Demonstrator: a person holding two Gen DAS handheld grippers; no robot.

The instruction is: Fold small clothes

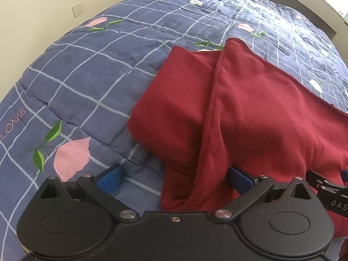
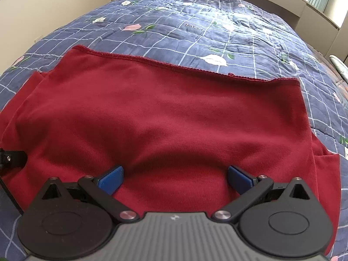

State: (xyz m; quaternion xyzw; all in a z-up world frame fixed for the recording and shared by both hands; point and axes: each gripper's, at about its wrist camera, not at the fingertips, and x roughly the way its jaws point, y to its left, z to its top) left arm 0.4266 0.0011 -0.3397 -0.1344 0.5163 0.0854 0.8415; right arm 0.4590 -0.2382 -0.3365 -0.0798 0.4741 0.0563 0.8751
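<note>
1. We note the left gripper (image 1: 175, 179) with its jaws spread wide and nothing between them. One blue pad (image 1: 109, 179) sits over the quilt; the other is at the edge of the red cloth.
2. The right gripper (image 2: 175, 179) likewise has its jaws wide apart and empty. Both blue pads are low over the red cloth; we cannot tell whether they touch it.
3. In the left wrist view a black part of the right gripper shows at the right edge, with white letters "DAS" readable; the rest of the word is cut off.
4. In the right wrist view a black part of the left gripper shows at the left edge, lying against the cloth.
5. The task's thing is a dark red garment (image 2: 174, 113). It lies spread on the bed, directly in front of both grippers, with a stitched hem (image 2: 184, 67) along its far edge.
6. In the left wrist view the garment's left side is doubled over, with a seamed edge running from the far corner down toward the left gripper.
7. Under the garment is a blue quilt (image 1: 87, 69) with a pale grid, pink flowers and green leaves.
8. The word "LOVE" (image 1: 12, 122) is stitched in pink near the quilt's left edge; the right wrist view shows it again, upside down, beyond the hem.
9. A white wall plate (image 1: 78, 9) sits on the cream wall past the bed.
</note>
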